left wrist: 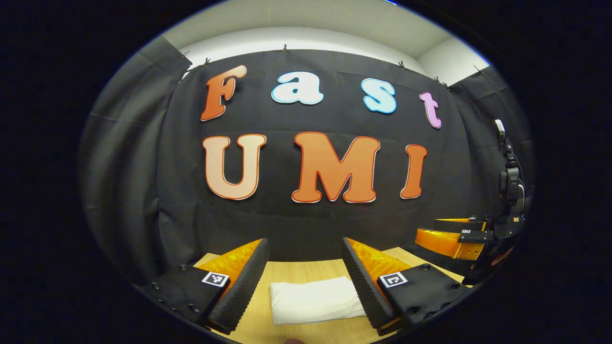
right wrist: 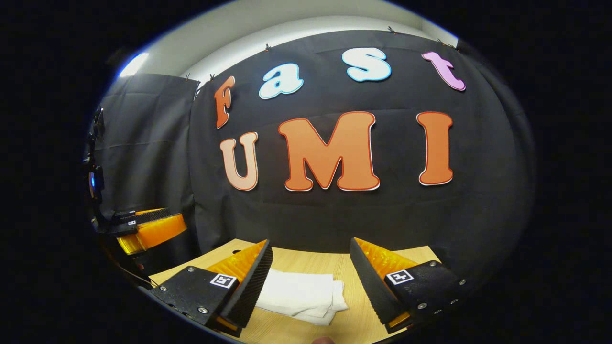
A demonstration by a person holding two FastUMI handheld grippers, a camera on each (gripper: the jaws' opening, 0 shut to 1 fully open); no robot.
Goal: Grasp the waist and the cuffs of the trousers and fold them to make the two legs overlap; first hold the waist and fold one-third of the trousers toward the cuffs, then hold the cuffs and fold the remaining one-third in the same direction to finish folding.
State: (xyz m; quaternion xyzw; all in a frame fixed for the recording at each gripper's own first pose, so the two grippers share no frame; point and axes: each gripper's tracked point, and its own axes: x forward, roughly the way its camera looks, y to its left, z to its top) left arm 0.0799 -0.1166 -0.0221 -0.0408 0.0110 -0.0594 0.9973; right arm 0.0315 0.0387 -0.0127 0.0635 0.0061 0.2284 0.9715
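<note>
The trousers (left wrist: 313, 301) are seen as a folded white bundle lying on the wooden bench (left wrist: 306, 272), low in the frame. The left claw (left wrist: 306, 279) is held wide open, nothing gripped, the bundle lying between and below its fingers. The right claw (right wrist: 311, 282) is likewise spread wide and empty; the trousers (right wrist: 301, 296) are placed nearer its left finger.

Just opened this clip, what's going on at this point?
A person holds a two-finger tool in each hand above a light wooden table. The white trousers, folded into a compact bundle, lie flat on it. The left tool and right tool are both open and hover clear of the cloth, so the folding looks finished.
</note>
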